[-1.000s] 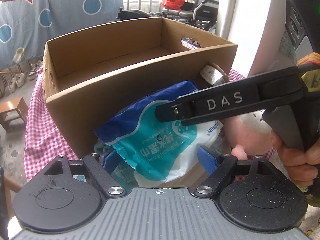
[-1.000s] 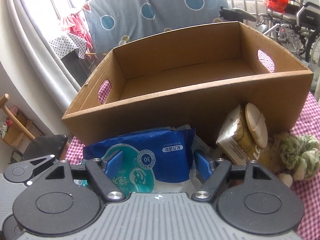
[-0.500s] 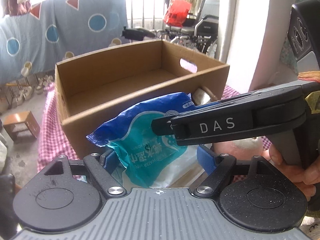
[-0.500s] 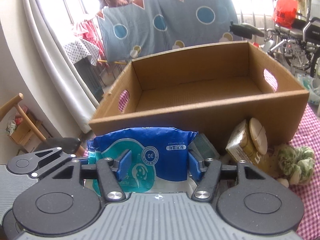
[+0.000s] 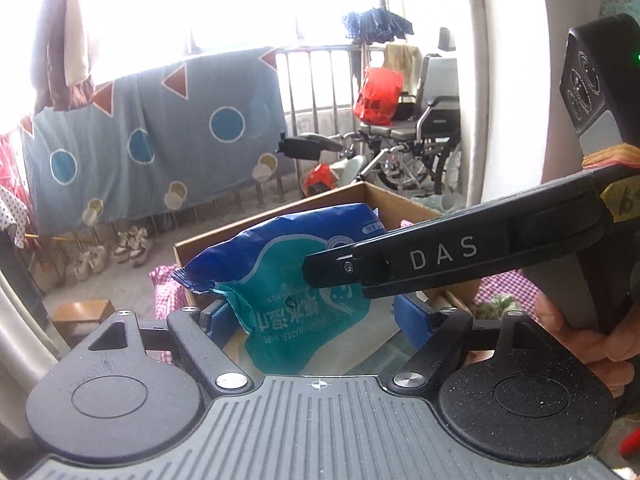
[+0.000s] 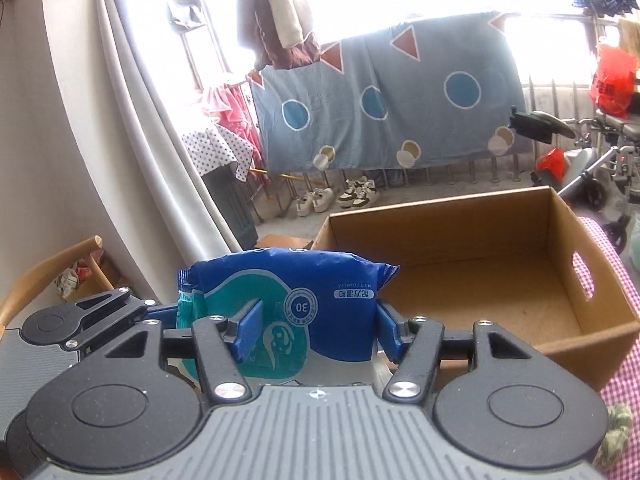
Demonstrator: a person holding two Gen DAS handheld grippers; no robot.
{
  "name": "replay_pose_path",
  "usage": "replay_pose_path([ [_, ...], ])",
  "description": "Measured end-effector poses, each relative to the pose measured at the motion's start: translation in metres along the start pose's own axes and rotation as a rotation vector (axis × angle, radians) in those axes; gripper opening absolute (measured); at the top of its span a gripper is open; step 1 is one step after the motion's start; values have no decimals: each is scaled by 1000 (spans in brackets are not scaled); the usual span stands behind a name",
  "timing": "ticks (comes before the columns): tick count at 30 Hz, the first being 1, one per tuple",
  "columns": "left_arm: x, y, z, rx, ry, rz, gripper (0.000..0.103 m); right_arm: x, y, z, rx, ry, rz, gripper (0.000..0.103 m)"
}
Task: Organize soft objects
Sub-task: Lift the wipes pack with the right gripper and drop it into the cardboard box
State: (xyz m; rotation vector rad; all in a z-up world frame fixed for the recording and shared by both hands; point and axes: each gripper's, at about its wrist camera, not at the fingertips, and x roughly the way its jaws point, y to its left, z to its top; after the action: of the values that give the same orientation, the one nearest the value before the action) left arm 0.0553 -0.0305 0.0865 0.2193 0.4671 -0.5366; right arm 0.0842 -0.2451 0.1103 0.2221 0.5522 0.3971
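The soft blue-and-teal plastic pack of wet wipes (image 6: 296,312) is up in the air, in front of the open brown cardboard box (image 6: 500,280) and level with its rim. Its lower part is cut off behind both gripper bodies, so there's no telling how far down it hangs. The right gripper (image 6: 316,328) has it: blue pads (image 6: 248,328) press in from either side, the jaws having just been closing on the pack, and the wrapper bulges between them. From the left wrist camera the pack (image 5: 288,280) sits between the left gripper (image 5: 316,320)'s blue pads (image 5: 412,316). The left pad seems to meet the crumpled wrapper; on the right one I cannot tell if it presses. The right gripper's black finger marked DAS (image 5: 440,256) crosses in front and covers the pack's right half. A hand (image 5: 592,340) grips that tool's handle at the frame edge. The pack's crimped end (image 5: 192,280) is creased, and the white print reads upside down. Pink checked cloth (image 6: 624,360) shows beside the box.
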Motion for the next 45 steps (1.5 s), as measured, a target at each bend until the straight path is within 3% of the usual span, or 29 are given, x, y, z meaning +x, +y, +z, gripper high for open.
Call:
replay_pose_path([
  [5, 33, 19, 33, 21, 11, -3, 81, 43, -19, 51, 2, 59, 8, 63],
  [12, 121, 49, 69, 22, 160, -51, 81, 141, -85, 99, 148, 242, 12, 63],
  [18, 199, 58, 71, 21, 322, -37, 86, 215, -128, 96, 234, 370, -3, 63],
  [21, 231, 61, 62, 45, 402, 33, 91, 253, -148, 82, 304, 439, 7, 63],
  [24, 243, 65, 50, 64, 440, 108, 91, 278, -163, 67, 334, 490, -45, 62],
  [27, 231, 68, 47, 61, 425, 113, 95, 281, -167, 57, 365, 516, -55, 63],
  [30, 197, 74, 54, 22, 373, 72, 98, 278, -159, 56, 339, 532, -55, 63],
  [37, 120, 98, 69, -80, 246, 60, 102, 292, -138, 47, 272, 598, -110, 64],
  [45, 65, 109, 32, -169, 210, 121, 102, 297, -123, 45, 253, 582, -148, 65],
])
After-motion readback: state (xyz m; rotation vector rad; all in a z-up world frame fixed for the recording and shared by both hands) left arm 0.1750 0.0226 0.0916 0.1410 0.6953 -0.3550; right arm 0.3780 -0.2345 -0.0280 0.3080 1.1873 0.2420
